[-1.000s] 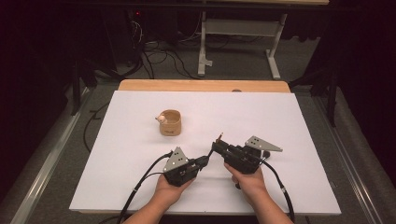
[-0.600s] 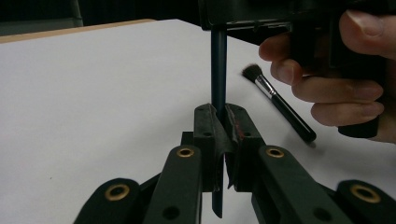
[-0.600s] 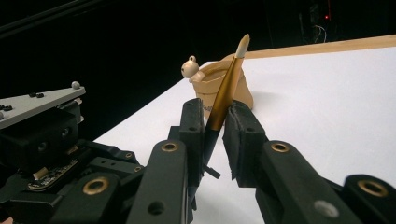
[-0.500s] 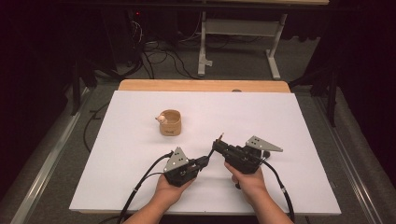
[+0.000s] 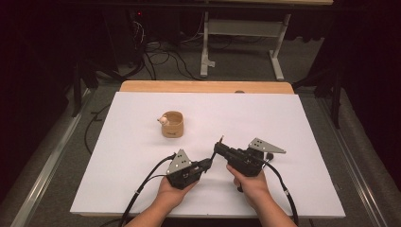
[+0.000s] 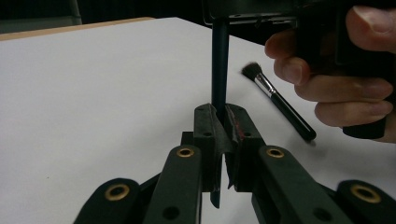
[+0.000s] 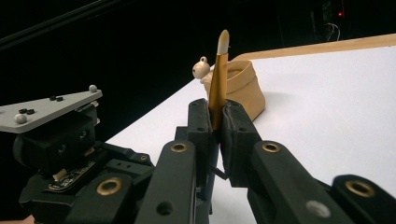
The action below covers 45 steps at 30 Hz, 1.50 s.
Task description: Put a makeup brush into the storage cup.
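Observation:
A thin brush with a dark handle (image 6: pixel 219 60) and a gold ferrule (image 7: pixel 217 74) ending in a pale tip is held between both grippers near the table's front middle. My left gripper (image 6: pixel 222 114) is shut on the dark handle, which runs up to the other gripper. My right gripper (image 7: pixel 215 114) is shut on the gold part; its jaws have just been closing on it. In the high view the left gripper (image 5: pixel 208 164) and right gripper (image 5: pixel 220 147) meet tip to tip. A tan cup (image 5: pixel 172 124) with a small pale figure on its rim stands farther back to the left.
A black makeup brush (image 6: pixel 280 102) with a dark bristle head lies flat on the white table (image 5: pixel 283 118) beside the person's right hand (image 6: pixel 345 84). Cables trail from both grippers over the front edge. A wooden strip (image 5: pixel 203 86) borders the far side.

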Tool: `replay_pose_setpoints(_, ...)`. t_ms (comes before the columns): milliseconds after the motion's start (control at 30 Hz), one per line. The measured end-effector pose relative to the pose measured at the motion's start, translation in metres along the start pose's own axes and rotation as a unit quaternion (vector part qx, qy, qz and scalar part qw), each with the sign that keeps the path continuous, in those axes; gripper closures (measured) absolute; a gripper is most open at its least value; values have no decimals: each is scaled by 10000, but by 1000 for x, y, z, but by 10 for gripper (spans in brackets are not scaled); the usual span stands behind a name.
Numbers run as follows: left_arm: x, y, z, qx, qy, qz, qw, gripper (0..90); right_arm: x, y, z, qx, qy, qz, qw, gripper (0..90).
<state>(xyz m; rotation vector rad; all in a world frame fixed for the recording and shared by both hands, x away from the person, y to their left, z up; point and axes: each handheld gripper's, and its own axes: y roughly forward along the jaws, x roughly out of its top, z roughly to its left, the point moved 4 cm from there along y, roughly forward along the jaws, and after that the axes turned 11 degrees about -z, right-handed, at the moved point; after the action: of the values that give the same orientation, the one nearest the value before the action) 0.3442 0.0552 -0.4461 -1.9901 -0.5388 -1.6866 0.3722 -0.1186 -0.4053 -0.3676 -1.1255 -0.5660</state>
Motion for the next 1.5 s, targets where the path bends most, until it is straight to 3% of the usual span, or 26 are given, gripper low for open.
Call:
replay_pose_setpoints(367,0,0,0,-26,-11,-12,10000,827,1,-1,1,33,-38,-15,10000,856)
replay_pose_setpoints(667,1,2,-3,-65,49,29,10000,719,3,-2,3,29,-168,-56,9998,856)
replay_pose_setpoints(767,2,2,-3,-4,56,30,10000,693,2,-2,4,25,-264,-35,9996,856)
replay_pose_setpoints(1000,5,1,2,93,-139,27,9999,620,0,-1,7,-6,-499,48,9987,856)
replay_pose_setpoints(1267,10,-1,2,207,-99,-83,9997,622,-4,2,13,-65,-919,203,9955,855)
replay_pose_setpoints(1500,12,-1,-1,208,-17,-124,9997,620,-6,3,16,-65,-1089,274,9936,855)
